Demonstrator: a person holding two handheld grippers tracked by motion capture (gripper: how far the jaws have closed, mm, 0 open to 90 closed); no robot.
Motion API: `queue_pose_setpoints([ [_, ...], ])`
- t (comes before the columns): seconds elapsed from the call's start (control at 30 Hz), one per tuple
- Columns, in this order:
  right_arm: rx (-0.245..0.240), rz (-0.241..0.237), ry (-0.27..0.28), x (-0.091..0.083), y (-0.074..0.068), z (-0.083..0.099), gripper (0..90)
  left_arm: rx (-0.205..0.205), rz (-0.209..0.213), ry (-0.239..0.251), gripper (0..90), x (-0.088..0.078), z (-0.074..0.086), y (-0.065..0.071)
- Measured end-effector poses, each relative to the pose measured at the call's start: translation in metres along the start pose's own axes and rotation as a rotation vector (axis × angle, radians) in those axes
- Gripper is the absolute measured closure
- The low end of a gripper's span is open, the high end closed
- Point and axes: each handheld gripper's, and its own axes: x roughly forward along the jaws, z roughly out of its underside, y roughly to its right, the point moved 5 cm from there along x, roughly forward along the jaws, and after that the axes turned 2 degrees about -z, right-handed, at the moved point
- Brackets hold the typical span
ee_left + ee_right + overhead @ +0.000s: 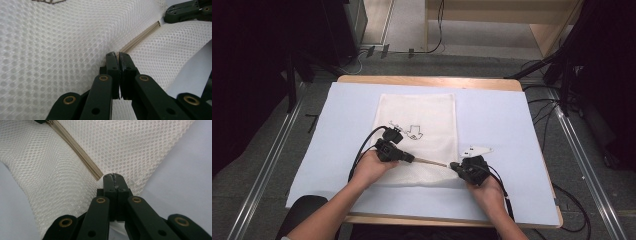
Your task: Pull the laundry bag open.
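High view: a white mesh bag (417, 137) lies mid-bench, toward the near edge, with the left gripper (411, 158) and right gripper (455, 165) at its zipper (431, 162). Left gripper view: jaws pinch the zipper (140, 37). Right gripper view: jaws pinch the bag's corner (130, 183).

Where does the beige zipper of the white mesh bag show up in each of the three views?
High view: the zipper runs as a thin line between the two grippers, near the bag's front edge.
Left gripper view: it slants from the jaw tips up to the upper right.
Right gripper view: it slants from the top left down to the jaw tips.
Shared landmark: the white mesh bag.
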Motion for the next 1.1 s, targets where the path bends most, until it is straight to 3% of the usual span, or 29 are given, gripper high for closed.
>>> queue_pose_setpoints([
  [0.5, 0.001, -0.002, -0.001, 0.000, 0.000, 0.000, 90.0, -0.012, 0.002, -0.006, 89.1, -0.008, 0.006, -0.010],
  [0.53, 0.003, 0.000, -0.003, 0.000, 0.000, 0.000, 90.0, -0.024, 0.016, -0.004, 89.1, -0.009, 0.006, -0.010],
  [0.67, 0.000, 0.000, -0.002, 0.000, 0.000, 0.000, 90.0, -0.029, -0.007, -0.003, 89.1, -0.014, 0.010, -0.017],
  [0.77, -0.005, 0.000, -0.001, 0.000, 0.000, 0.000, 90.0, -0.045, 0.004, 0.007, 89.1, -0.018, 0.012, -0.020],
  [1.1, -0.005, -0.003, 0.002, 0.000, 0.000, 0.000, 90.0, -0.034, 0.010, 0.007, 89.0, -0.021, 0.013, -0.021],
])
